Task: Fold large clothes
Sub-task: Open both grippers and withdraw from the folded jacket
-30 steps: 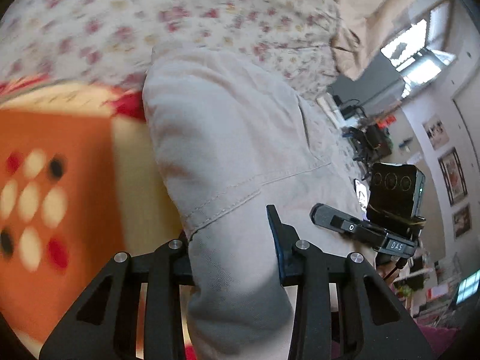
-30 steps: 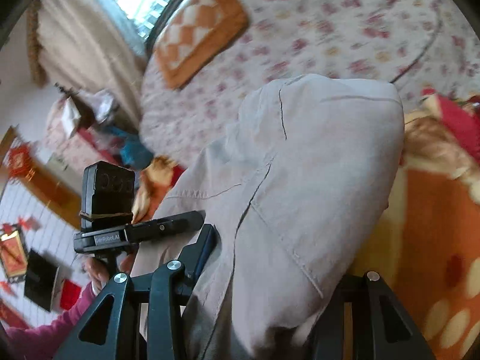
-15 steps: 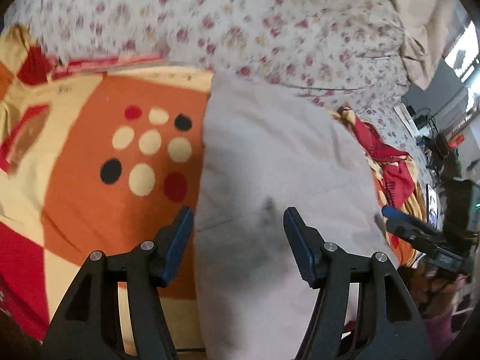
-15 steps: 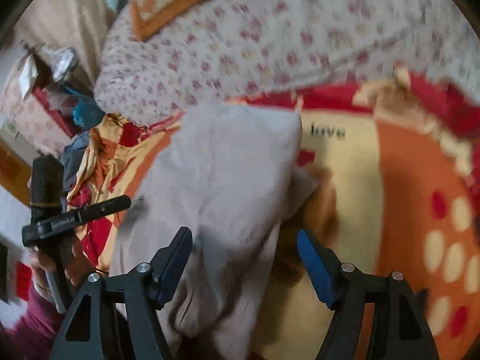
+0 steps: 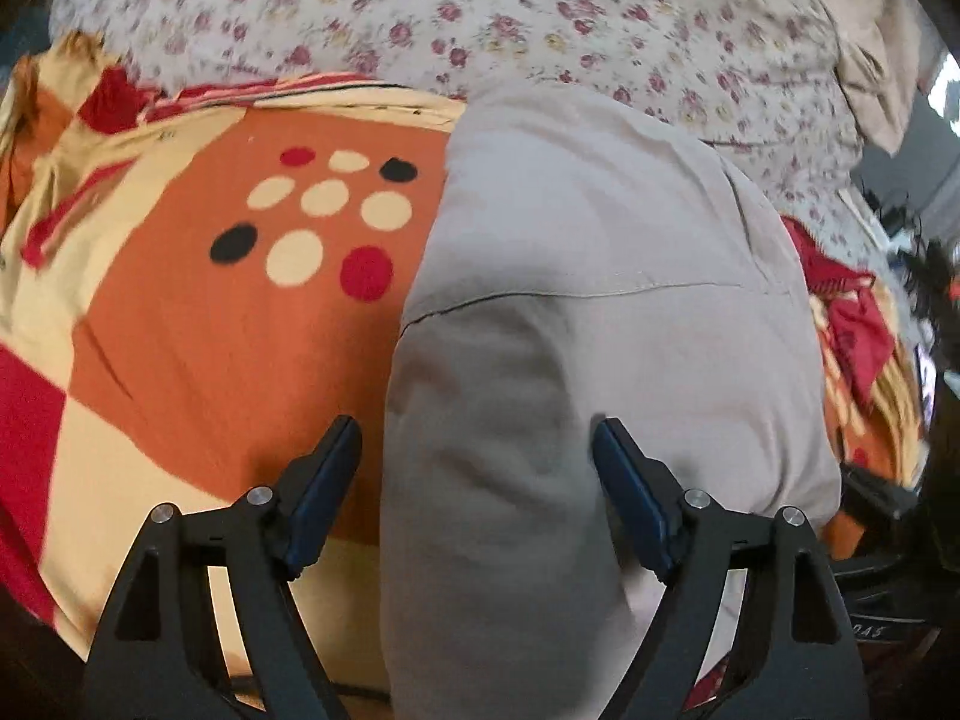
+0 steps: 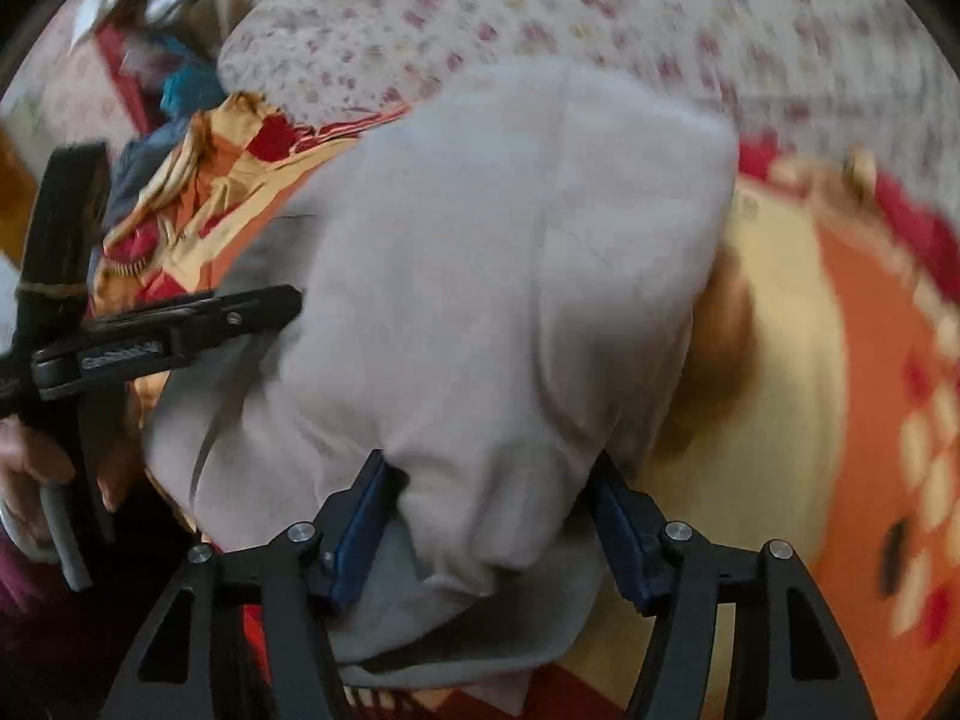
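A folded beige-grey garment (image 5: 576, 312) lies on an orange, red and cream blanket (image 5: 198, 312) on the bed. It also shows in the right wrist view (image 6: 492, 300). My left gripper (image 5: 477, 450) is open, jaws wide, straddling the garment's near left edge without pinching it. My right gripper (image 6: 489, 498) is open over the garment's near end, cloth bulging between its spread jaws. The left gripper's body (image 6: 162, 330) shows at the garment's left side in the right wrist view.
A floral bedsheet (image 5: 540, 18) covers the bed beyond the blanket. A crumpled red and orange cloth (image 5: 852, 324) lies right of the garment. Clutter and blue cloth (image 6: 186, 84) sit off the bed's far left corner.
Both grippers let go of the garment, which dropped from held-up to lying folded on the blanket. Both jaws opened wide, and both cameras came closer to the garment.
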Demonstrator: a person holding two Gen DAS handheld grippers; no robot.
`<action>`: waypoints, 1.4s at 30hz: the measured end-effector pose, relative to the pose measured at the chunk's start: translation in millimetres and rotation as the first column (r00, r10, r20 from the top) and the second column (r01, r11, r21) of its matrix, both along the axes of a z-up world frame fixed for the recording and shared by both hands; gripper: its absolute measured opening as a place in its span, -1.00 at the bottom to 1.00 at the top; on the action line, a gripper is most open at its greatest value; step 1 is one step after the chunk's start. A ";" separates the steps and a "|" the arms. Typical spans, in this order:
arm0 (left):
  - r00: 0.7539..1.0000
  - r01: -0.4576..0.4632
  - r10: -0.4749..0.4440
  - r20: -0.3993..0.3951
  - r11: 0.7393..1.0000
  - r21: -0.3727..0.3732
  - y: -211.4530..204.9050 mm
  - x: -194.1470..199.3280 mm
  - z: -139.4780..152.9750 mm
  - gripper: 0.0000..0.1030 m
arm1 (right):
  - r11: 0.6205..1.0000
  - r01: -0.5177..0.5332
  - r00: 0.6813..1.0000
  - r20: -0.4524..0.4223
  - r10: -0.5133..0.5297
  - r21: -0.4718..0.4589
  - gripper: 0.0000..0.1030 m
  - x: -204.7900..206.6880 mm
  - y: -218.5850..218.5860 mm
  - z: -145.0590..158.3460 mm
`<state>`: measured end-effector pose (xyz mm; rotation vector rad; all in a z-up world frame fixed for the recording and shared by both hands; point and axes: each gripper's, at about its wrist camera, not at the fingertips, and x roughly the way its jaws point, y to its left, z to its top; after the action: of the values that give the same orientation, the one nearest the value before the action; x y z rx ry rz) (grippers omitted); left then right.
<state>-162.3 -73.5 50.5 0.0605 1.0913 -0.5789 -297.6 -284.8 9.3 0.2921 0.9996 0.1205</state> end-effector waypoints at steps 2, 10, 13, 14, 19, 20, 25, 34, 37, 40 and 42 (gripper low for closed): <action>1.000 0.001 -0.001 0.026 1.000 0.017 0.0 -7.8 6.0 0.57 | 1.000 0.005 1.000 0.008 -0.005 -0.001 0.21 -3.1 -0.8 5.3; 0.981 0.013 -0.030 0.193 0.996 0.086 -3.0 -34.9 37.6 0.56 | 0.991 0.053 0.990 0.136 -0.037 -0.119 0.24 -29.4 7.4 60.5; 0.975 0.015 -0.035 0.220 0.995 0.094 -2.3 -40.7 43.9 0.56 | 0.981 0.109 0.981 0.175 -0.081 -0.160 0.42 -33.3 9.8 74.0; 0.974 0.014 -0.035 0.225 0.995 0.094 -2.0 -42.0 45.3 0.56 | 0.978 0.132 0.977 0.186 -0.101 -0.163 0.49 -34.1 9.7 77.4; 0.973 0.004 -0.023 0.231 0.997 0.081 -1.1 -46.5 52.3 0.56 | 0.965 0.197 0.968 0.190 -0.164 -0.171 0.55 -34.3 12.2 82.5; 0.973 0.006 -0.024 0.231 0.997 0.079 -1.4 -47.9 53.7 0.56 | 0.960 0.211 0.966 0.189 -0.176 -0.182 0.55 -33.9 13.4 82.7; 0.966 -0.002 -0.018 0.258 0.997 0.077 0.0 -55.5 59.8 0.56 | 0.954 0.249 0.959 0.183 -0.218 -0.169 0.62 -33.1 17.2 81.8; 0.960 -0.014 -0.006 0.279 0.997 0.072 2.3 -59.6 63.5 0.56 | 0.953 0.255 0.959 0.168 -0.228 -0.165 0.69 -28.9 27.2 81.4; 0.959 -0.015 -0.006 0.282 0.997 0.073 1.8 -59.6 63.4 0.56 | 0.951 0.262 0.958 0.162 -0.236 -0.162 0.72 -25.4 29.0 80.6; 0.959 -0.016 -0.006 0.282 0.997 0.075 1.9 -59.3 63.1 0.56 | 0.951 0.266 0.958 0.155 -0.242 -0.159 0.73 -21.6 28.4 79.8; 0.960 -0.017 -0.005 0.280 0.997 0.076 2.0 -58.9 62.7 0.56 | 0.951 0.266 0.958 0.149 -0.243 -0.160 0.73 -19.2 28.9 78.9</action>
<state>-221.2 -71.5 113.2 0.2014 0.8372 -0.5044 -316.8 -255.9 88.2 0.2439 0.8309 -0.1836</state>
